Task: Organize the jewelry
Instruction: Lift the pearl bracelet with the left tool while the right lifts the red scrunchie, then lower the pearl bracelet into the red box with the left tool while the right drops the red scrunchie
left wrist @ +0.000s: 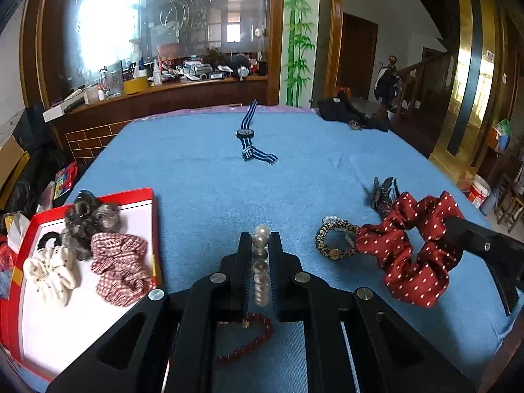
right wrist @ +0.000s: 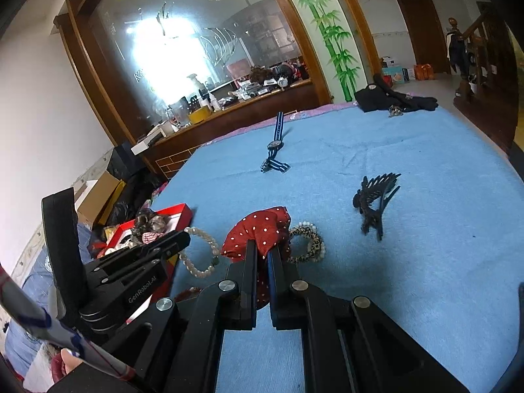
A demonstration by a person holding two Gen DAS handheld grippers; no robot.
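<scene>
Both claws are clenched, the left claw (left wrist: 260, 239) on a slippery, loose pearl bracelet (left wrist: 261, 262), the right claw (right wrist: 262, 252) on a soft, light red scrunchie (right wrist: 258, 229) best pinched by its folds, above the blue cloth (left wrist: 213, 180).

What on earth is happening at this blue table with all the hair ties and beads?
Someone is sorting jewelry and hair accessories using a pair of hand-held tongs. The left tongs are shut on a pearl bracelet, and the right tongs are shut on a red polka-dot scrunchie. A red box at the left already holds several scrunchies. A striped watch, a dark claw clip, a leopard-print bracelet and a red bead bracelet lie on the blue cloth.
</scene>
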